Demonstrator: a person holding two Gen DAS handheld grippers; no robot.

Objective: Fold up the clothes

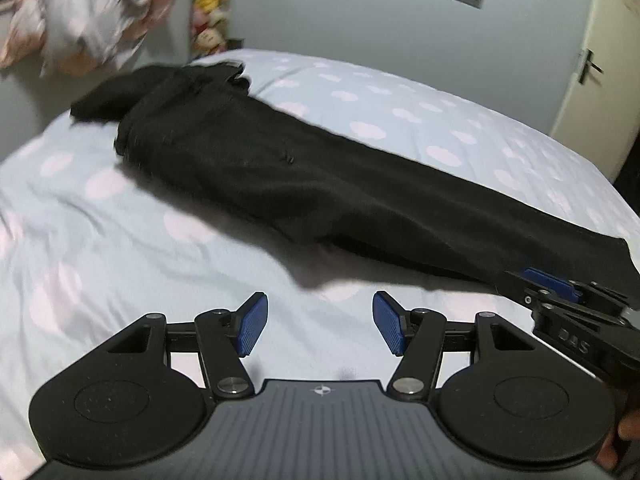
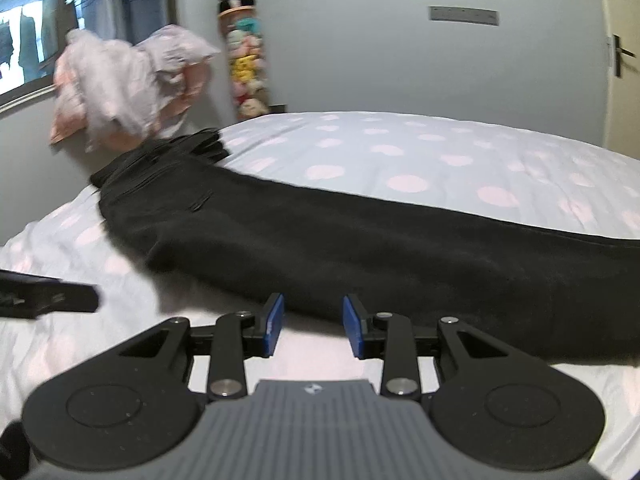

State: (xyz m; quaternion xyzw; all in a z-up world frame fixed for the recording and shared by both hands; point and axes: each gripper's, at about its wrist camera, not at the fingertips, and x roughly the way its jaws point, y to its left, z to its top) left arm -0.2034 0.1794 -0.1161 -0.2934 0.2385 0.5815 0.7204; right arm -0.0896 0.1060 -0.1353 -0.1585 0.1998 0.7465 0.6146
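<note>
Long black trousers (image 1: pixel 304 176) lie folded lengthwise across the bed, waistband at the far left, leg ends at the near right. They also show in the right wrist view (image 2: pixel 360 248). My left gripper (image 1: pixel 318 326) is open and empty above the bedsheet, just short of the trousers' near edge. My right gripper (image 2: pixel 313 326) is open and empty, its fingertips at the near edge of the trousers. It also shows in the left wrist view (image 1: pixel 560 286) at the leg ends, at the right.
The bed (image 1: pixel 120 240) has a pale blue sheet with pink cloud spots. A crumpled pink and white bundle of cloth (image 2: pixel 128 88) sits at the far left by a window. A hanging column of plush toys (image 2: pixel 244 48) and a door (image 1: pixel 600 60) stand behind.
</note>
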